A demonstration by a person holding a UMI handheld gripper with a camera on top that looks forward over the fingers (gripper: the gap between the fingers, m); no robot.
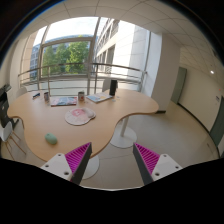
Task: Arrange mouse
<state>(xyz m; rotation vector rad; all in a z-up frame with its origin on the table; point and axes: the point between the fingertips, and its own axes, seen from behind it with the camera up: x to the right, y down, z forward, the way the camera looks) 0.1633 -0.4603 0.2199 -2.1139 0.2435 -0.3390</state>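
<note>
Mouse (51, 138): small, pale green, lying flat near the front edge of the wooden table (100, 125), well ahead of the fingers.

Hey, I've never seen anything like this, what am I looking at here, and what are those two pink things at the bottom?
This is a single wide-angle picture from a camera mounted on a hand-held gripper, a two-finger tool that a person carries; no robot arm is involved. The pink things are pads on the inner faces of its two fingers. The fingers stand apart and hold nothing. Beyond them is a curved wooden table in a bright room with large windows and a railing. On the table lie a round pinkish mat, some flat papers or books, a few dark upright items too small to identify, and a small greenish object near the front edge.
</note>
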